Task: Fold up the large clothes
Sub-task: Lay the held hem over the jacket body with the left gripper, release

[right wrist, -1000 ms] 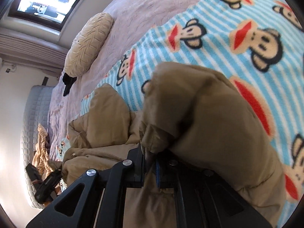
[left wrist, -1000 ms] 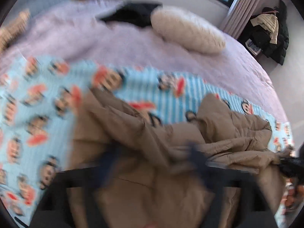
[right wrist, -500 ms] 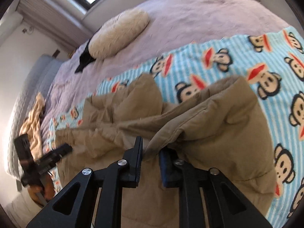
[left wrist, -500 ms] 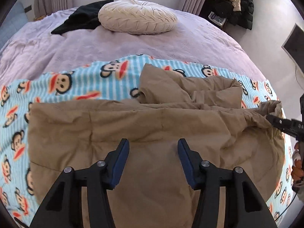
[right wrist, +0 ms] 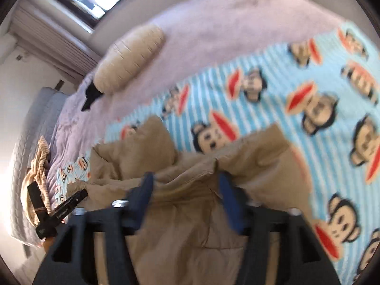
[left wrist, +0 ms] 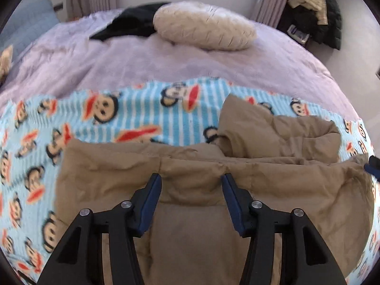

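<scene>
One tan coat [left wrist: 190,166] lies folded on one monkey-print blanket [left wrist: 133,109], which covers the near part of one lilac bed [left wrist: 166,59]. The left gripper [left wrist: 191,182] hangs over the coat's fold, jaws apart, nothing between them. The right gripper [right wrist: 185,182] has just been opening; its jaws stand apart over the coat, clear of the cloth. One cream pillow [left wrist: 204,28] sits at 12 o'clock, one black garment [left wrist: 133,23] at 11. The right wrist view is blurred; the coat's near edge is cut off.
</scene>
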A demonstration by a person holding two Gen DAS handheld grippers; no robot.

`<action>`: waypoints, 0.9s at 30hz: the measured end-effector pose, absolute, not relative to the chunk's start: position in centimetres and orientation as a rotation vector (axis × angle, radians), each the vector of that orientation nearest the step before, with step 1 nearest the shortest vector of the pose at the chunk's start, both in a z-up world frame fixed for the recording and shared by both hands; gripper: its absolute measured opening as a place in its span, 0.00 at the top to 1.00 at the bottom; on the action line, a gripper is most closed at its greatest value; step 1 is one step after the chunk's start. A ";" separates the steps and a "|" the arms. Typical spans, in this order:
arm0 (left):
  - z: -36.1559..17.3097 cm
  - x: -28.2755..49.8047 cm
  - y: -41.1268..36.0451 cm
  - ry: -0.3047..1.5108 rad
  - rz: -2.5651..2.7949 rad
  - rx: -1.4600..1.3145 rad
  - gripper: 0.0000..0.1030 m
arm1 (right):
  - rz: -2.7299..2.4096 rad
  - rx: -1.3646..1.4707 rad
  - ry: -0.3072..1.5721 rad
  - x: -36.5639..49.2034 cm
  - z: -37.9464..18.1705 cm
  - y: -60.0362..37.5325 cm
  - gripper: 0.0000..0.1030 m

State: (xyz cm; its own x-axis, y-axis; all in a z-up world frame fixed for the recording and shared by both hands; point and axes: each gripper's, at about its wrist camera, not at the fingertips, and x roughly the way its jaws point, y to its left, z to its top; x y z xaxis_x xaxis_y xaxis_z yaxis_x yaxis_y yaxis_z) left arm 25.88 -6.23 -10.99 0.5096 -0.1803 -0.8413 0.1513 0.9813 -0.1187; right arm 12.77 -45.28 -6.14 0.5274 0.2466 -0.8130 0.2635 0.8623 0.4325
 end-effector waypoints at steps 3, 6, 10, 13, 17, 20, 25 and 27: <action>-10.3 25.0 -6.0 0.990 -0.217 0.035 0.46 | 0.057 0.363 1.045 12.1 -4.5 -43.1 0.55; -12.2 25.9 -6.0 1.029 -0.184 0.091 0.46 | 0.071 0.196 1.137 12.9 -6.6 -41.3 0.89; -15.1 28.1 -5.1 1.042 -0.139 0.016 0.46 | -0.026 0.218 1.177 14.8 -10.8 -43.4 0.95; -16.4 29.5 -5.5 1.035 -0.127 0.006 0.46 | -0.086 0.311 1.185 16.4 -13.8 -45.6 0.96; -17.2 30.9 -5.7 1.044 -0.111 -0.007 0.46 | -0.147 0.383 1.180 17.4 -15.3 -47.0 1.00; -16.2 31.3 -4.6 1.053 -0.097 -0.029 0.46 | -0.173 0.435 1.189 17.8 -15.3 -47.8 1.00; -13.2 29.0 0.1 1.008 -0.025 -0.041 0.46 | -0.242 0.352 1.139 15.2 -11.5 -47.7 0.96; -13.0 28.0 1.7 1.018 -0.005 -0.042 0.46 | -0.257 0.290 1.110 13.6 -9.8 -47.1 0.94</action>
